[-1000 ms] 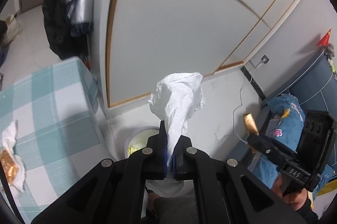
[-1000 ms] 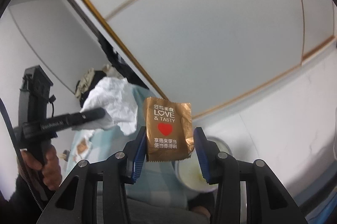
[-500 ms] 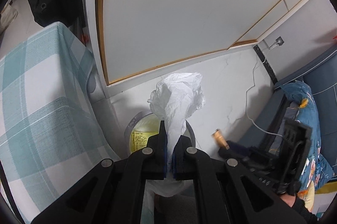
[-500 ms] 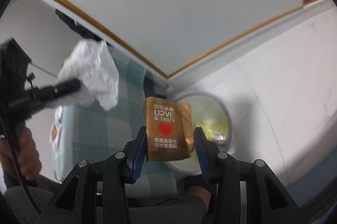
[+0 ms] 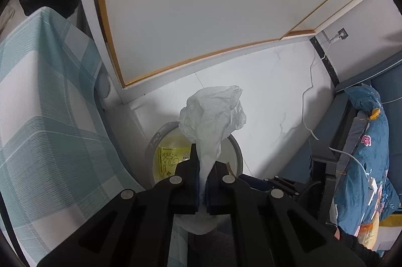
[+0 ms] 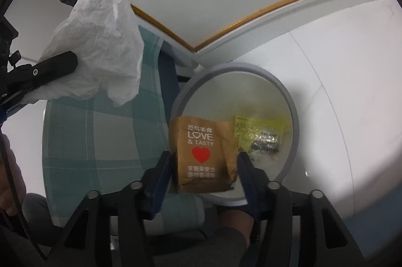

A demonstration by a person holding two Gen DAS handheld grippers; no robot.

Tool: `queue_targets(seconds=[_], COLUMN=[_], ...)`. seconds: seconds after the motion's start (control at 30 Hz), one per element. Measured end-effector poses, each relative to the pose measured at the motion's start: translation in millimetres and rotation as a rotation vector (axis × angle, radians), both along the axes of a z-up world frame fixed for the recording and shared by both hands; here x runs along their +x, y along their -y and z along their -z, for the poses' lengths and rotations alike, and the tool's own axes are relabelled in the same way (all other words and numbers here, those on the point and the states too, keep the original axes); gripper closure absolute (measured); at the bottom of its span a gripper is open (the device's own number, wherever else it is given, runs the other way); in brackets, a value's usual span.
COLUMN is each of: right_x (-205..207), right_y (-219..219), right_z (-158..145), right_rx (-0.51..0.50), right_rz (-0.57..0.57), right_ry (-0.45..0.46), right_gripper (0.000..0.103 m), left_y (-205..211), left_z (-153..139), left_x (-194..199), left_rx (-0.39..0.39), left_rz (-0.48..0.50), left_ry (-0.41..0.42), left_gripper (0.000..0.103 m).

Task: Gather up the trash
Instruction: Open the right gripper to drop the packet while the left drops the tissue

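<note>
My left gripper [image 5: 203,166] is shut on a crumpled white tissue [image 5: 213,116] and holds it above the round grey-rimmed trash bin [image 5: 237,149] on the floor. The tissue also shows in the right wrist view [image 6: 100,46], up and left of the bin. My right gripper [image 6: 204,161] is shut on a brown "LOVE & TASTY" packet [image 6: 201,154] and holds it over the near left rim of the bin [image 6: 294,121]. A yellow wrapper [image 6: 253,136] lies inside the bin.
A table with a teal checked cloth [image 5: 45,116] stands left of the bin. A white wall with wood trim [image 5: 201,15] is behind. A blue sofa with a floral cushion [image 5: 366,141] is at the right. A white cable [image 5: 309,96] runs down the floor.
Both grippers have tilted down and moved toward the bin. The bin now fills more of the right wrist view, with the packet over its rim. Both grips are unchanged.
</note>
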State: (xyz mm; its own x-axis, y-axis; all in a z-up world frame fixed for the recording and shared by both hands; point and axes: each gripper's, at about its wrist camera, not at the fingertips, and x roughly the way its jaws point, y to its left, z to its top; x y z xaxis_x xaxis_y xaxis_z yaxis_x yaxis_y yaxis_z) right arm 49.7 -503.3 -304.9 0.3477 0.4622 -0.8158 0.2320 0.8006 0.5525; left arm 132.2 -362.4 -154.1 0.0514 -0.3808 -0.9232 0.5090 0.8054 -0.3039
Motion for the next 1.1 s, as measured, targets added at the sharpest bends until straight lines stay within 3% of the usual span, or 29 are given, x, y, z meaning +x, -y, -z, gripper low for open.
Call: queue_targets(seconds=[0.27,0.5,0.9,1.1], right_x=[-14.2,-37.6,-58.8,-56.5], right_y=[9.9,43.9,73.1,71.5], right_z=[-4.9,-27.5,-51.5,-45.1], right_rx=[-0.013,-0.060,-0.064,-0.059], right_rz=[0.002,0.139,0.304,0.319], right_ry=[0.015,0.080,0.140,0.130], right_gripper=[0.033,0.022,0.019,0.016], left_y=[7.4,13.4,24.4,25.0], left_z=[16.6,28.7,64.1,82.6], left_x=[-3.3,-9.2,-21.3,-29.0], left_rx=[0.033,0.054,0.234,0.293], left_rz=[0.002,0.034,0.102,0.107], left_ry=[-0.049,-0.105,-0.187,-0.231], left_gripper=[0.103,0.103,0.103,0.087])
